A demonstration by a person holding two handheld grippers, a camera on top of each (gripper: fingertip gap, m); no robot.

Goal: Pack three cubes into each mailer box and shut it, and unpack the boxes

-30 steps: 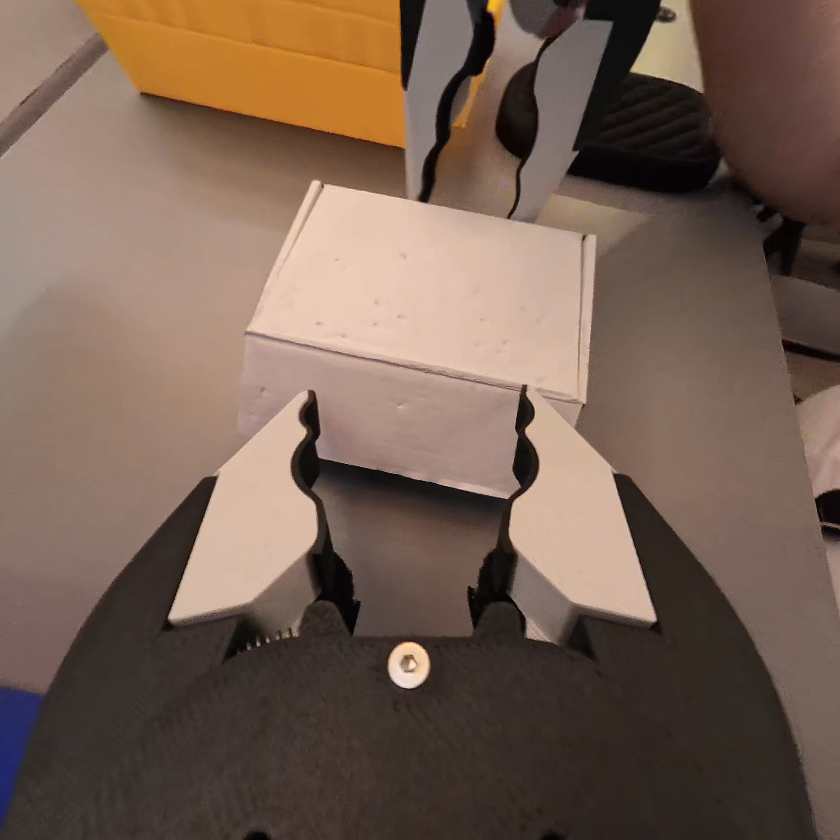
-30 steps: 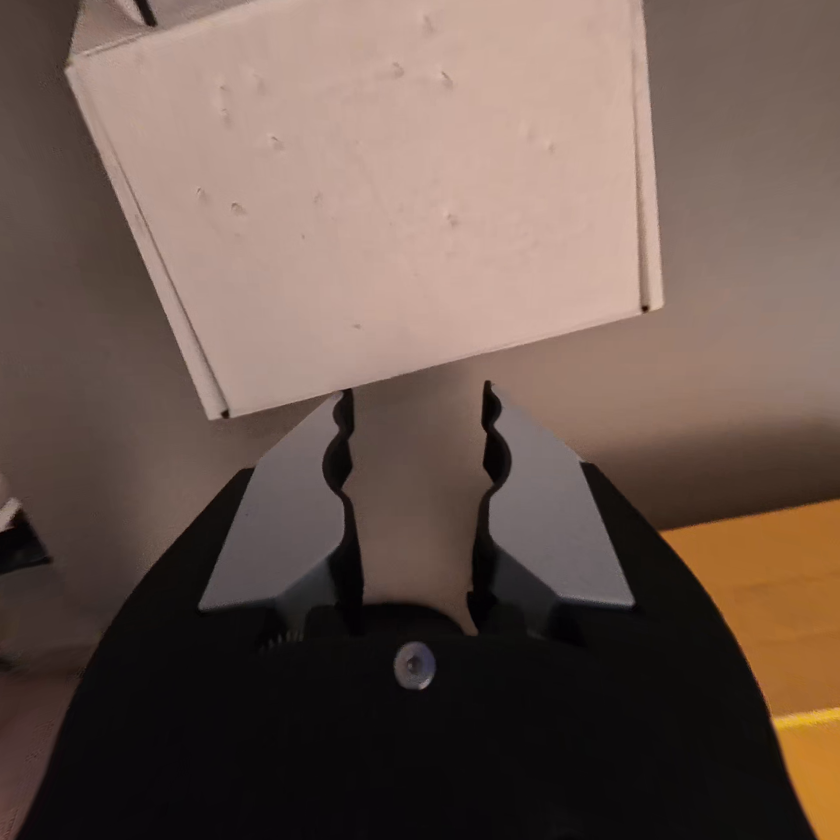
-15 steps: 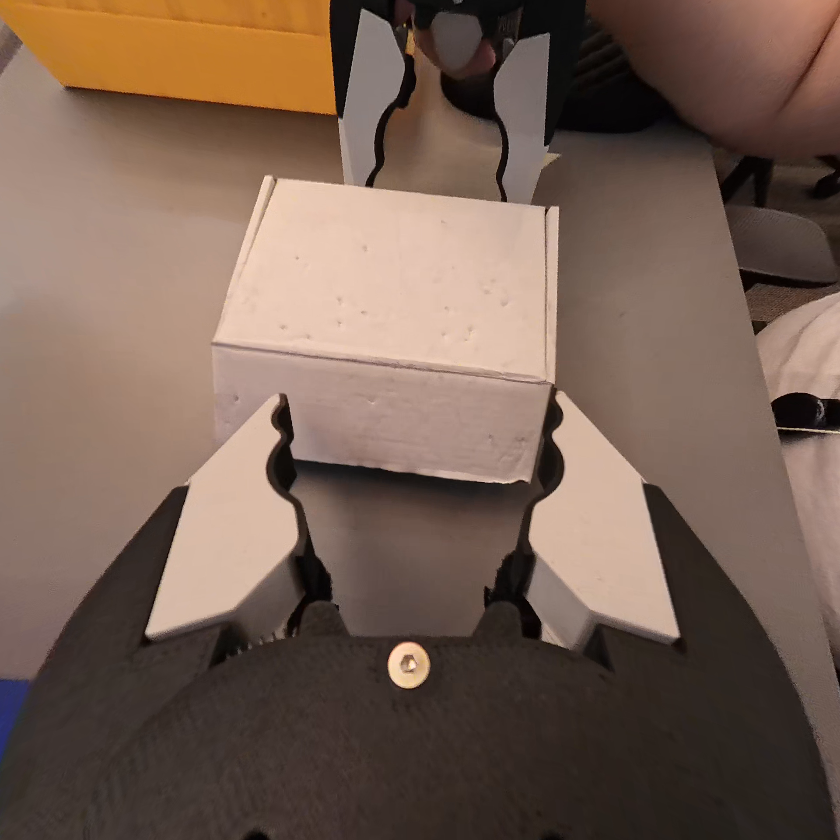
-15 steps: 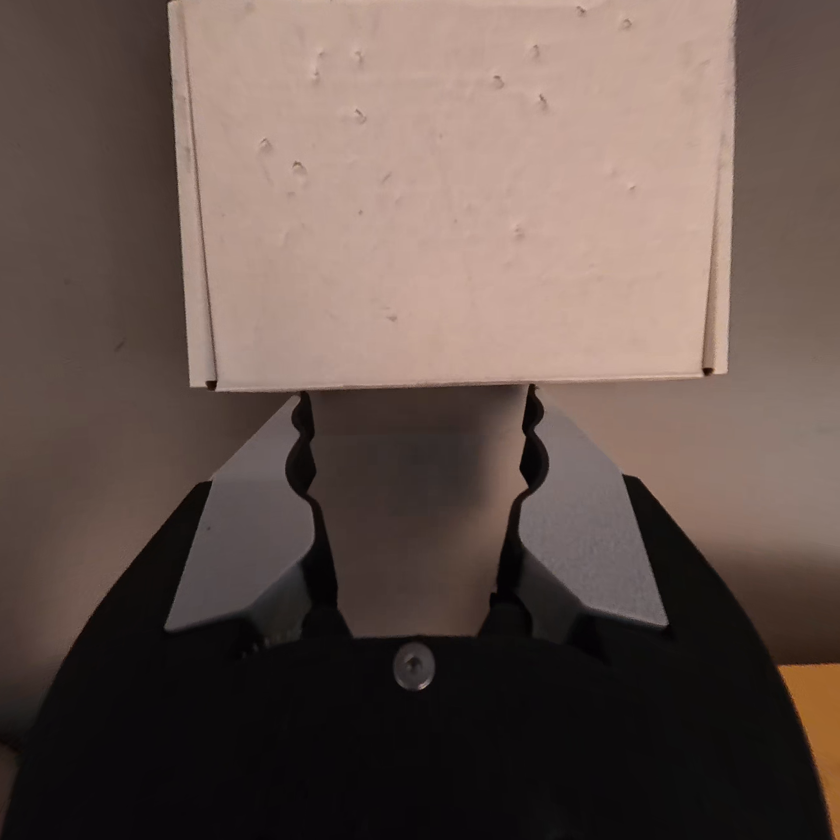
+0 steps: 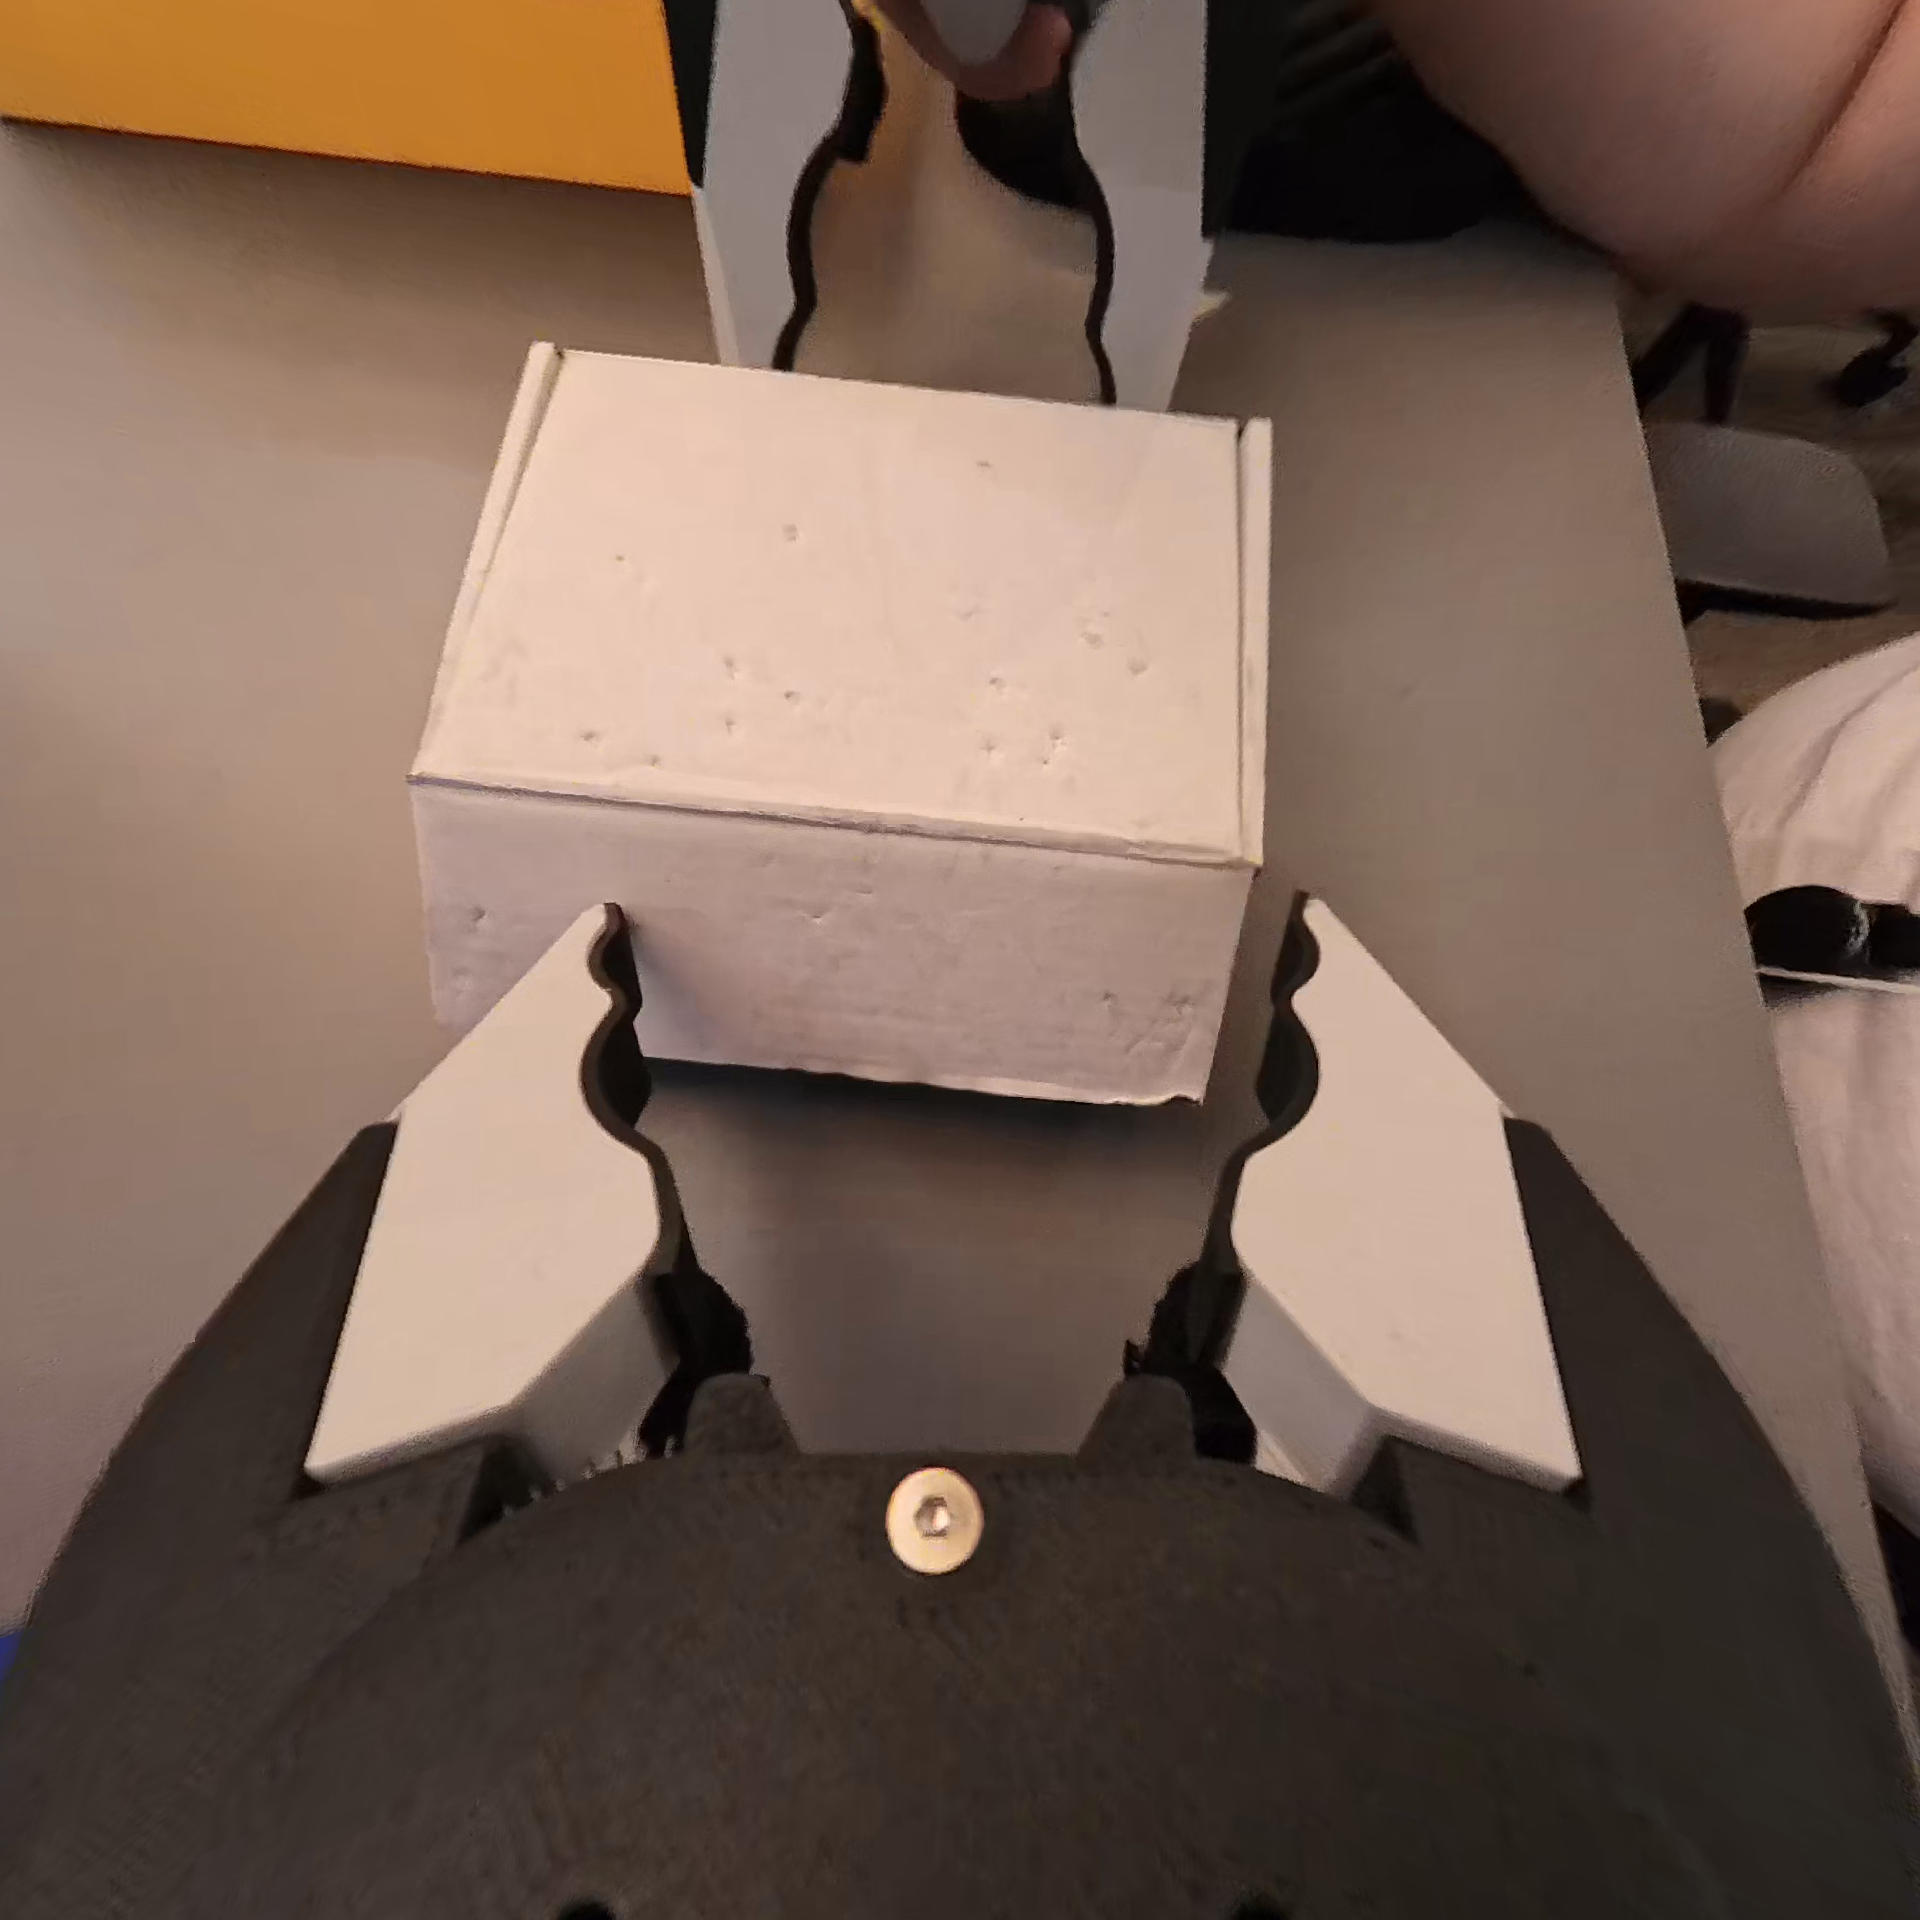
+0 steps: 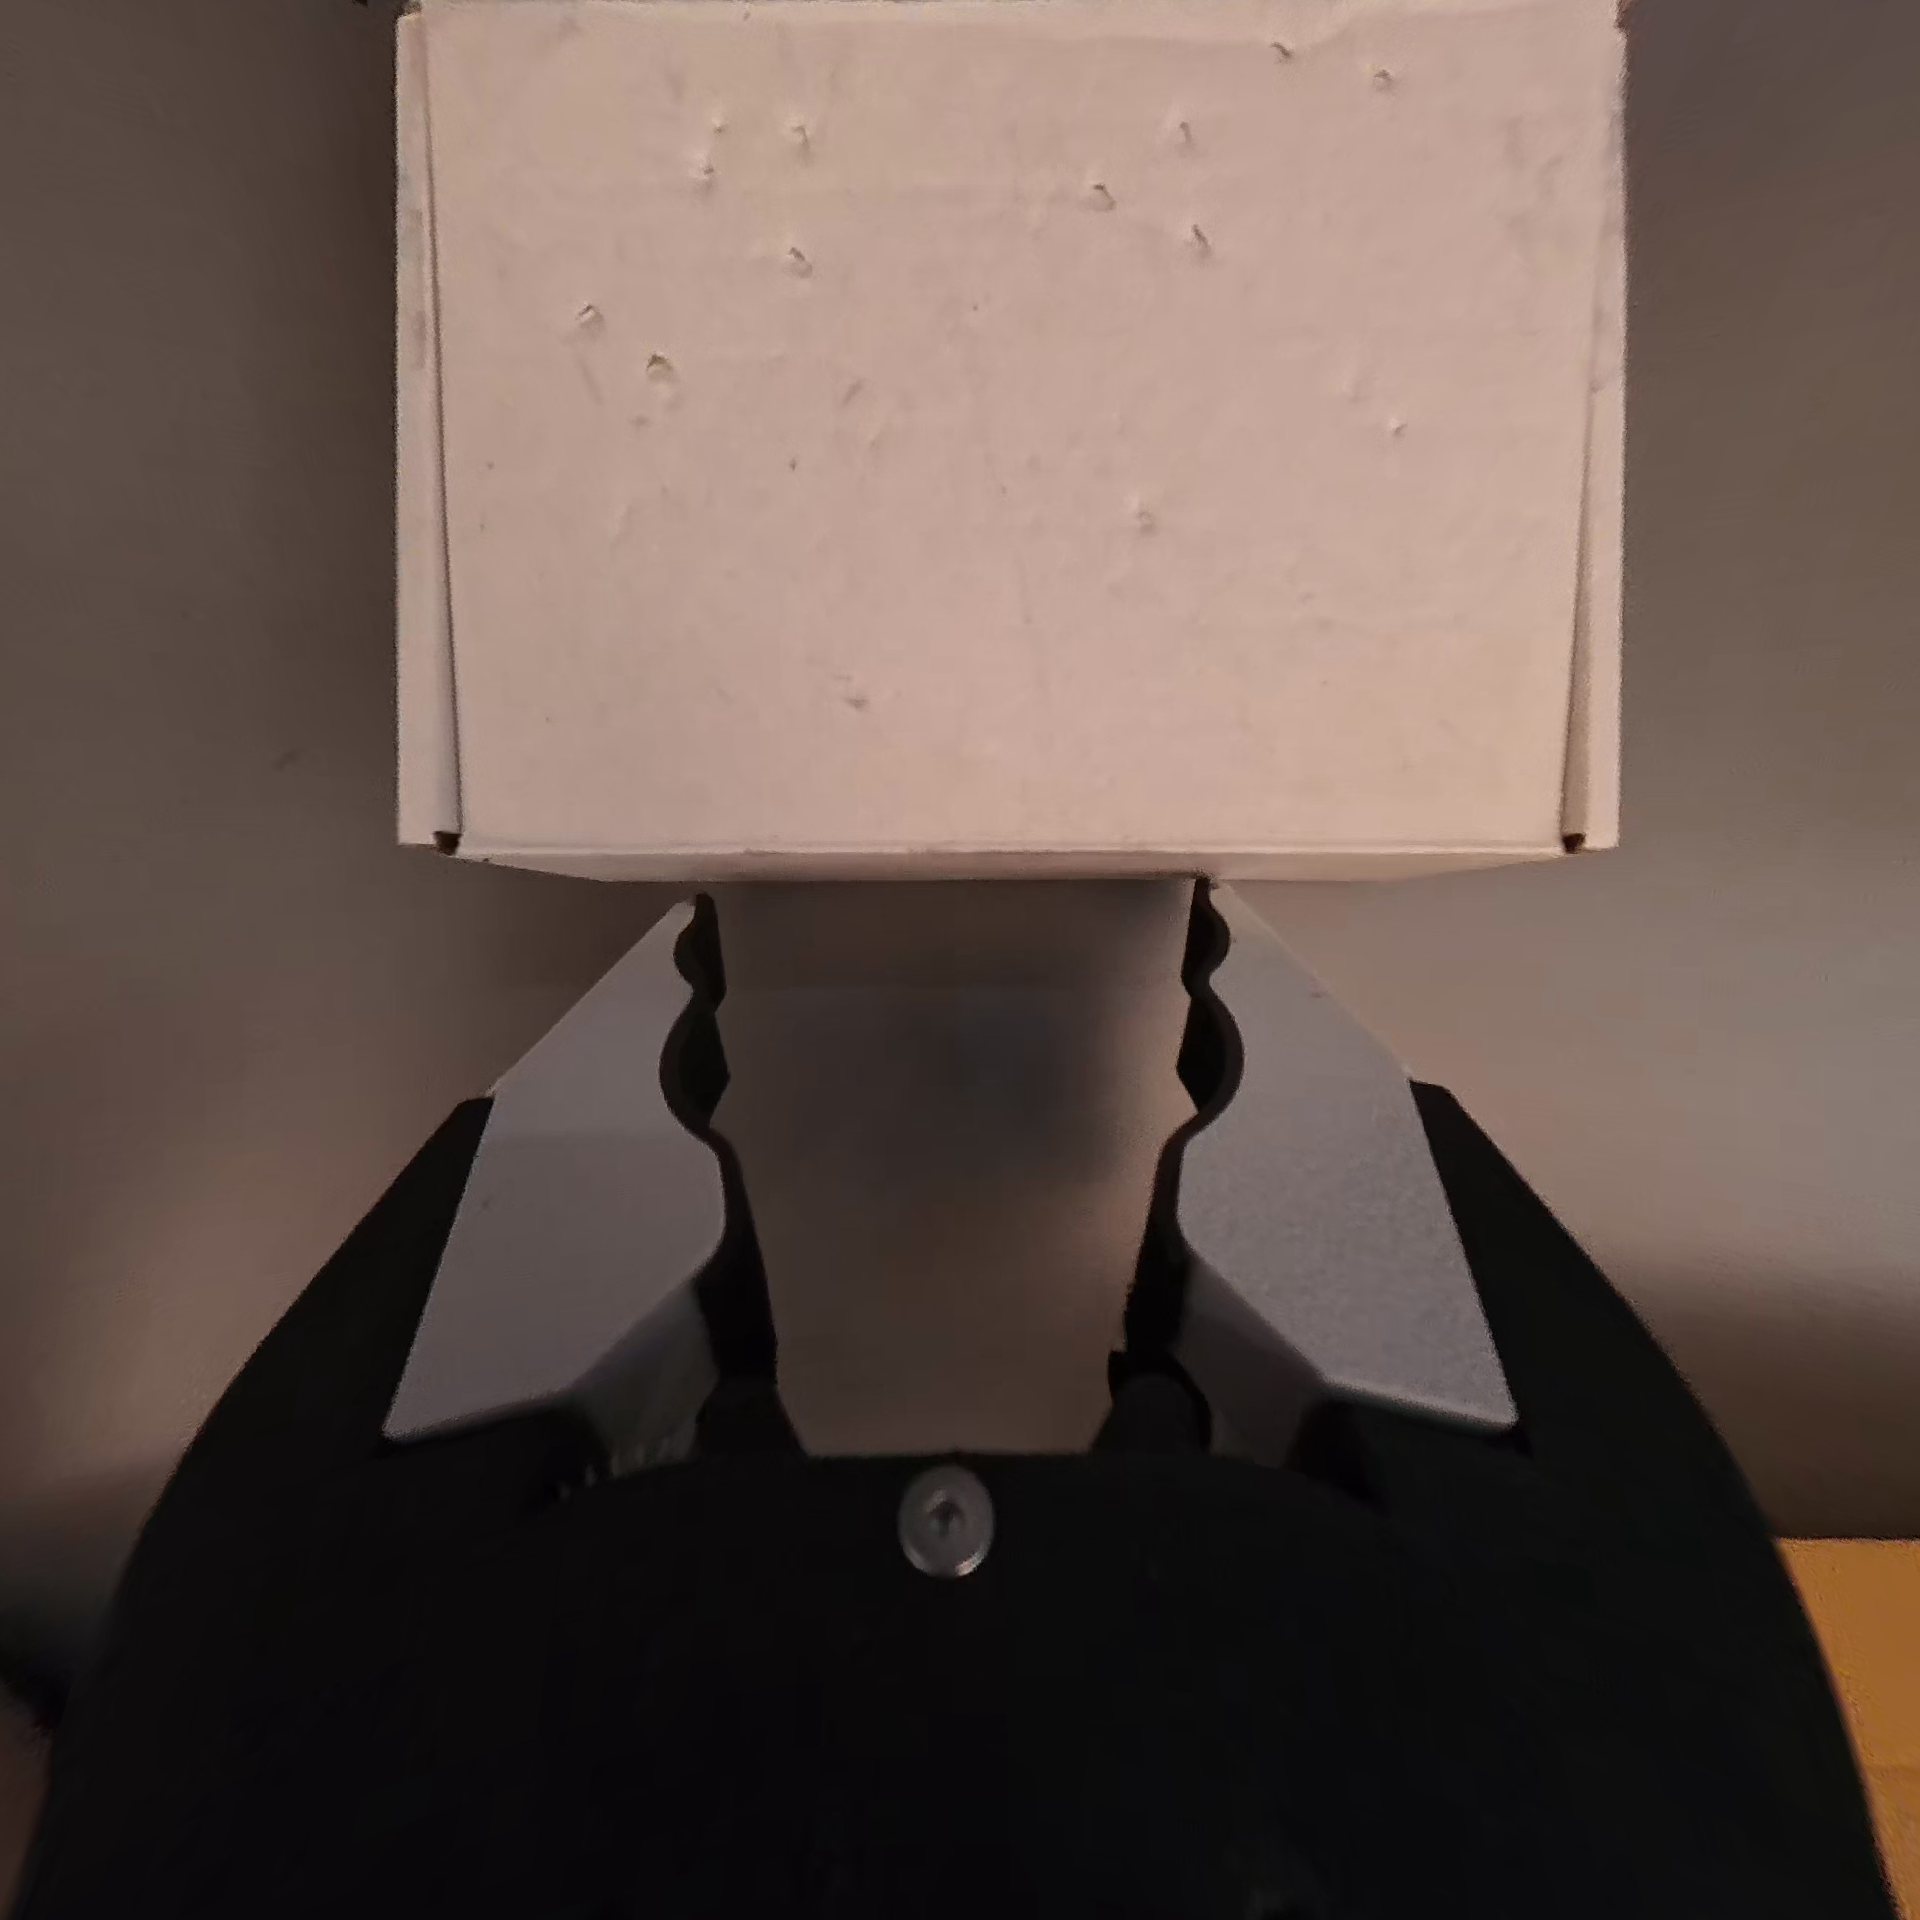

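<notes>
A white cardboard mailer box (image 5: 852, 634) sits shut on the grey table, its lid dented in small spots. My left gripper (image 5: 951, 914) is open wide in front of the box's near wall, empty, its left fingertip at the wall. My right gripper (image 6: 951, 899) is open and empty on the opposite side, its tips just short of the box (image 6: 1008, 436). The right gripper also shows in the left wrist view (image 5: 945, 343) behind the box. No cubes are visible.
A yellow box (image 5: 343, 73) stands at the far left of the grey table (image 5: 208, 623); its corner shows in the right wrist view (image 6: 1849, 1704). A person's arm (image 5: 1662, 135) is at the upper right. The table edge runs down the right, with a chair and white cloth (image 5: 1829, 935) beyond. My right fingertips sit around 12 cm from my left ones.
Both grippers have opened wider and squared up to the box from opposite sides. The box now sits straight between them and fills more of both views.
</notes>
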